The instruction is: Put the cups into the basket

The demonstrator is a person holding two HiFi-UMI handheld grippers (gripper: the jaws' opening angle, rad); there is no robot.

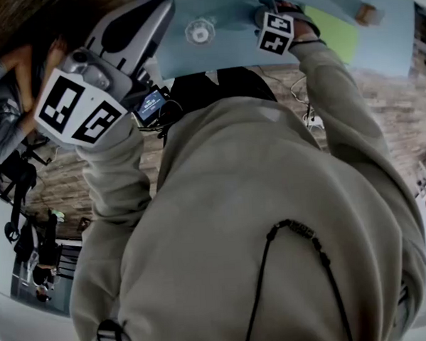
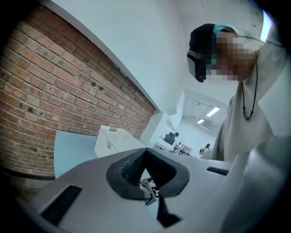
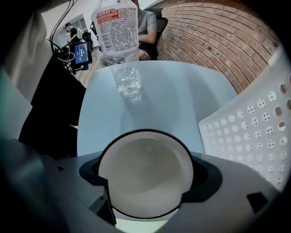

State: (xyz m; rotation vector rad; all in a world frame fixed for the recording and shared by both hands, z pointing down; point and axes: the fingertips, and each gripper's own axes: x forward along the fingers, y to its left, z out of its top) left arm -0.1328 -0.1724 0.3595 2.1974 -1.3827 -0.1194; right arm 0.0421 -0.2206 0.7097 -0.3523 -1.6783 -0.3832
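1. Hovering over the white, dark-rimmed round cup (image 3: 145, 170), the right gripper (image 3: 146, 179) is straddling it, jaws wide, unclamped.
2. The cup is sitting beside the white perforated plastic basket (image 3: 254, 127).
3. The left gripper (image 2: 145, 154) is carrying nothing, jaws together.

Light-blue round table (image 3: 159, 91): one.
On the table:
- white round cup with a dark rim (image 3: 145, 175): one
- white perforated plastic basket (image 3: 254, 132): one
- clear plastic water bottle with a printed label (image 3: 119, 45): one
- flat green mat (image 1: 337, 31): one
- small brown block (image 1: 366, 13): one
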